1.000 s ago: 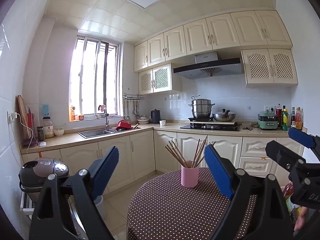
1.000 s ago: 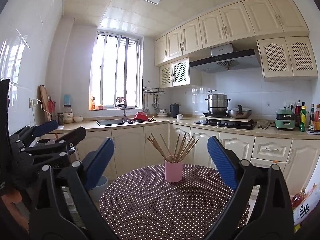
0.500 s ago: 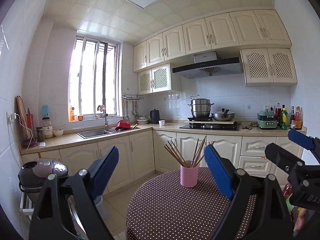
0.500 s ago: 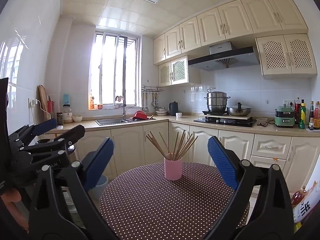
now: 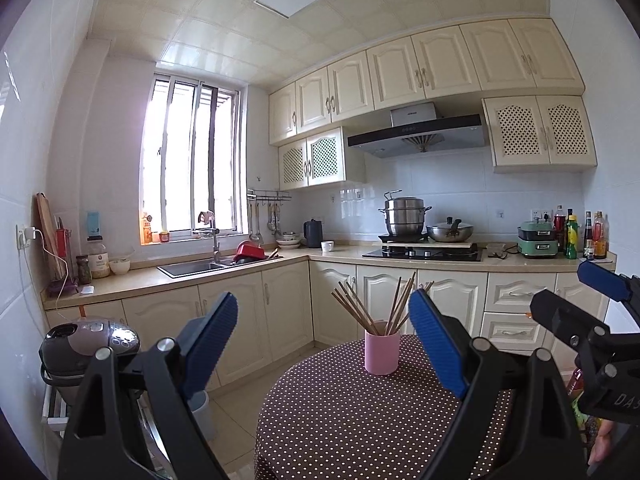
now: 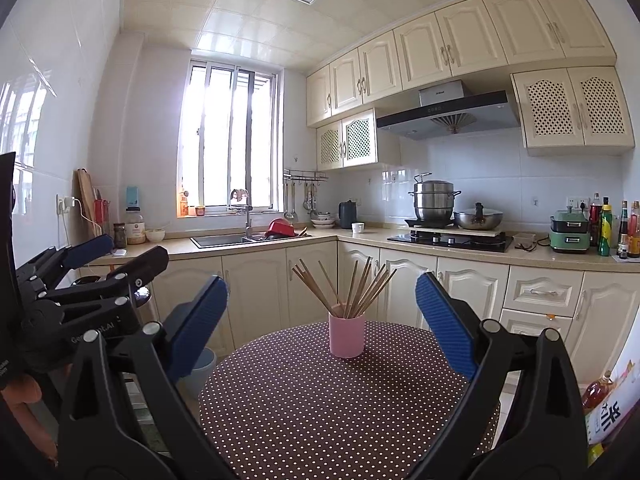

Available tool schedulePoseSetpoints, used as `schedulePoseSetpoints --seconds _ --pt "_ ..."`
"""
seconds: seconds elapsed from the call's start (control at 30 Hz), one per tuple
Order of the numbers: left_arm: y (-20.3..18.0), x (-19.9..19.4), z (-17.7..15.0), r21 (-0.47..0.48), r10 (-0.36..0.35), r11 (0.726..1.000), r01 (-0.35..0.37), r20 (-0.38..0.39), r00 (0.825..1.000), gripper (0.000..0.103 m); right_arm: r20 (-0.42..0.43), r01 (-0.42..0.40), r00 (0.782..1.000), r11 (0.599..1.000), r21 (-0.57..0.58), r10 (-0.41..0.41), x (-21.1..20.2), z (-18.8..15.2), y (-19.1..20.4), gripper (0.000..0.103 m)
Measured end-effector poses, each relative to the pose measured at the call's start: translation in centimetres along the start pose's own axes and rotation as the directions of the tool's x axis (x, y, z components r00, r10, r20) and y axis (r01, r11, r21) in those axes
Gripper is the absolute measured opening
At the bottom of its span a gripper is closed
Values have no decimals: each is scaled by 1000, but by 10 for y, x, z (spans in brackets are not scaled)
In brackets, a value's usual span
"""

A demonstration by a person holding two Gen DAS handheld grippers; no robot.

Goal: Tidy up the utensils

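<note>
Two hand-held grippers hover side by side above a round table (image 6: 304, 420) draped in a brown polka-dot cloth, both released, jaws spread wide and holding nothing. In the right wrist view the right gripper (image 6: 320, 308) frames a pink cup (image 6: 346, 335) just below centre of the frame; the left gripper (image 6: 116, 252) shows at the left edge of that picture, also spread. In the left wrist view the left gripper (image 5: 324, 320) sits left of the cup (image 5: 382, 353), which falls near its right-hand finger.

The cup stands upright toward the far side of the table, and a loose bunch of wooden chopsticks (image 6: 346, 286) fans out of it in several directions.

The step in hand looks like the approach to the chopsticks. Done well, it likely means one gripper steadying the cup low on its wall while the other comes down from above and closes on a single stick or a small cluster near its upper end, drawing it straight along its own length so the light cup does not tip.

The far table edge lies just behind the cup, so a push away from the cameras risks sending it off. The near cloth is bare in both views, with open room for setting things down. The cabinets (image 5: 452, 300) beyond are well apart.
</note>
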State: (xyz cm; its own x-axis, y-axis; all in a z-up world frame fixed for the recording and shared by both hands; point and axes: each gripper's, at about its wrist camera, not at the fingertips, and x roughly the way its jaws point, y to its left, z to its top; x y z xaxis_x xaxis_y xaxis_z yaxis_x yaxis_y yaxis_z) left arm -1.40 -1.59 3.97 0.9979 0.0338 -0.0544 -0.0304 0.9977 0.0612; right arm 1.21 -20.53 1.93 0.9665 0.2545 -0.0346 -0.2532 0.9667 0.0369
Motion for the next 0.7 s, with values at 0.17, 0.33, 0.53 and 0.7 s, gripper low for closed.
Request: schedulePoseSetpoints --seconds 0.17,0.33,0.53,0.7 --pt "0 0 0 0 -2 1000 2 0 1000 86 -7 0 1000 1000 0 0 1 -2 1 93" --pt "0 0 0 0 -3 1000 3 -1 1000 86 -9 2 1000 1000 2 -2 2 -3 1 94" --pt "0 1 -2 2 -2 1000 2 -4 1000 86 -12 2 1000 1000 0 -2 2 -4 1 94" --pt "-1 2 -2 6 0 1000 0 -3 1000 86 -14 5 1000 1000 3 -4 3 -6 1 94"
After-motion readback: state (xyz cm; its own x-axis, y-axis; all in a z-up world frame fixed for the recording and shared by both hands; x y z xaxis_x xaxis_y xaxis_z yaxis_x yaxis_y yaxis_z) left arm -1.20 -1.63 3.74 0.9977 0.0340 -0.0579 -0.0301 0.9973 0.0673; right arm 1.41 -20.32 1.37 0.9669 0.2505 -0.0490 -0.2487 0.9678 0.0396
